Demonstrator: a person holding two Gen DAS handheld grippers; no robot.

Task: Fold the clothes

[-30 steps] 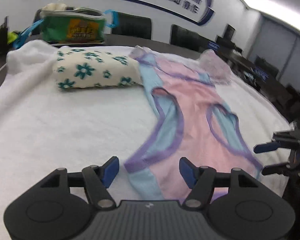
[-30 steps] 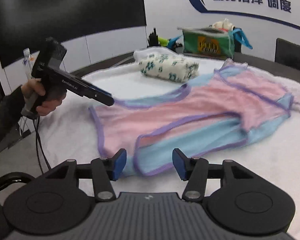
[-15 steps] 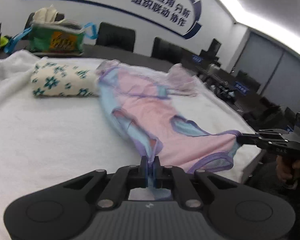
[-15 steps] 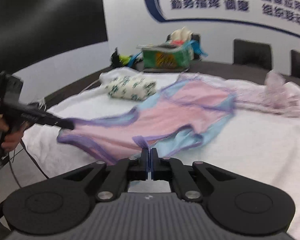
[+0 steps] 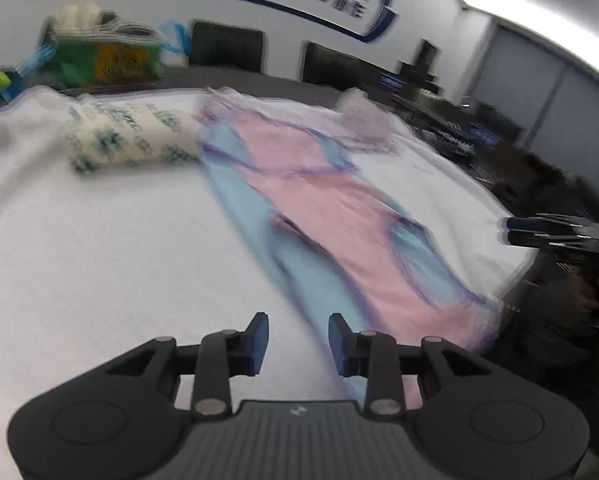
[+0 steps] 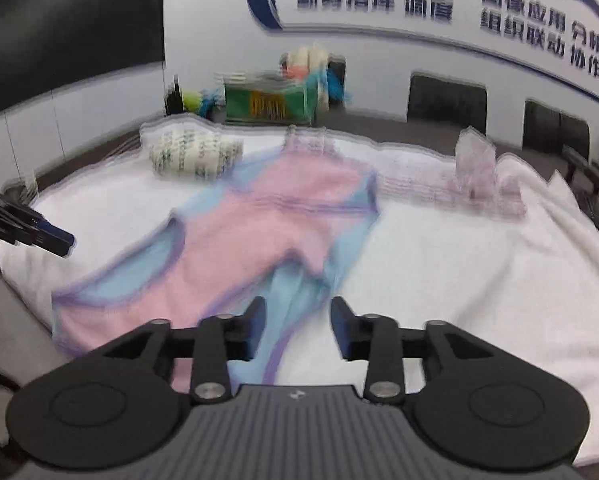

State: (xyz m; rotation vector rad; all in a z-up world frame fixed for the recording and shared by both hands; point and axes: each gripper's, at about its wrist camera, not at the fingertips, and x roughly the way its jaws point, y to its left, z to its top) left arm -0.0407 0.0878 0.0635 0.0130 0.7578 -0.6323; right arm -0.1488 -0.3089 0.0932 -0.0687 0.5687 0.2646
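Half a second before, both grippers had been pinched shut on the near edges of the garment; by this moment both had let go, and the pink-and-blue garment (image 5: 319,208) lay stretched long across the white cloth (image 5: 99,248) rather than bunched at its near end.

One white cloth covered the table, and it was the largest thing in view. On it lay the one pink-and-blue garment with purple trim, flat and running from the far side toward the near edge. Beyond it sat one pale lilac garment (image 6: 471,168), crumpled, near the far right of the cloth in the right wrist view. One folded cream piece with green flowers (image 5: 131,140) rested just beside the pink garment's far left corner. Behind the cloth stood one green bag (image 5: 103,60) with blue handles — blurred, its contents unclear. Two dark chair backs showed against the wall in each view.

The left gripper (image 5: 298,338) had its fingers spread apart and opening; between them showed the white cloth and the garment's blue edge, not pressed by either pad. The right gripper (image 6: 297,326) likewise stood parted and opening over the garment's blue near end — the fabric lay below the gap, ungripped.
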